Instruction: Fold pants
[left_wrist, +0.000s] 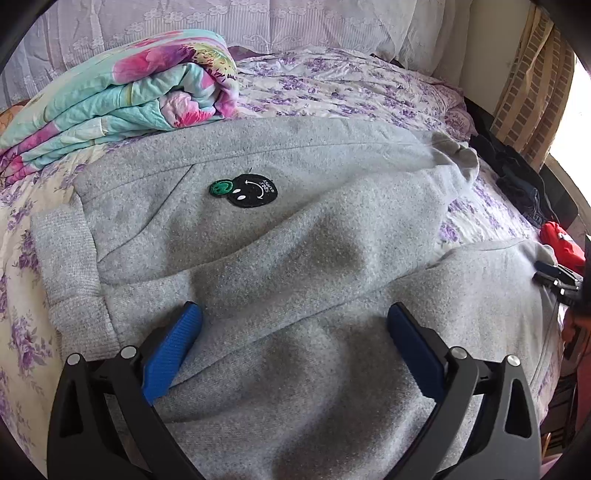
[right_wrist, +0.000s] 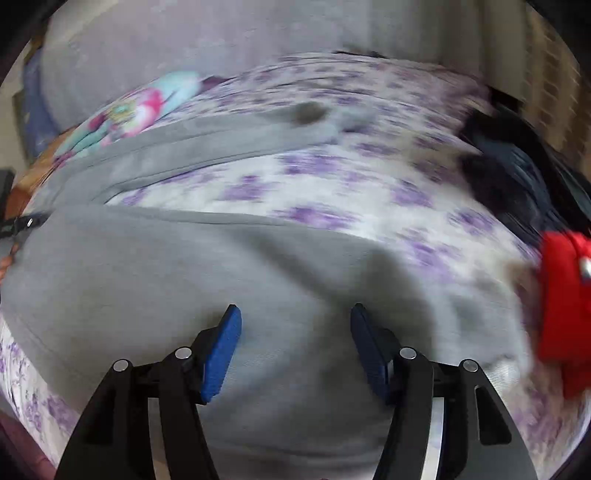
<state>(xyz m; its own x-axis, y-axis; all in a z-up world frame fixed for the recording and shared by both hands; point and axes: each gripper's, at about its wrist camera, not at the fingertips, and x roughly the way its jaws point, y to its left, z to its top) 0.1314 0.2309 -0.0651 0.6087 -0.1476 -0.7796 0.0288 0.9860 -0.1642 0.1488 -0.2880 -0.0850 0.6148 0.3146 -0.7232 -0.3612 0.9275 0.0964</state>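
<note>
Grey sweatpants (left_wrist: 295, 229) lie spread on a purple-flowered bed sheet (left_wrist: 351, 85), ribbed waistband (left_wrist: 70, 258) to the left and both legs running right. A black and green smiley patch (left_wrist: 243, 188) sits on the upper thigh. My left gripper (left_wrist: 295, 310) hovers open and wide over the near leg by the waistband, with fabric under it and none pinched. The right wrist view is motion-blurred. There my right gripper (right_wrist: 294, 310) stands open above the near leg (right_wrist: 184, 266), blue pads apart and gripping nothing. The far leg (right_wrist: 203, 147) lies beyond a strip of sheet.
A folded floral quilt (left_wrist: 122, 92) rests at the back left, touching the pants' far edge. Dark clothes (left_wrist: 524, 184) and a red item (right_wrist: 565, 302) lie at the bed's right side. A lace-covered backrest runs along the far edge.
</note>
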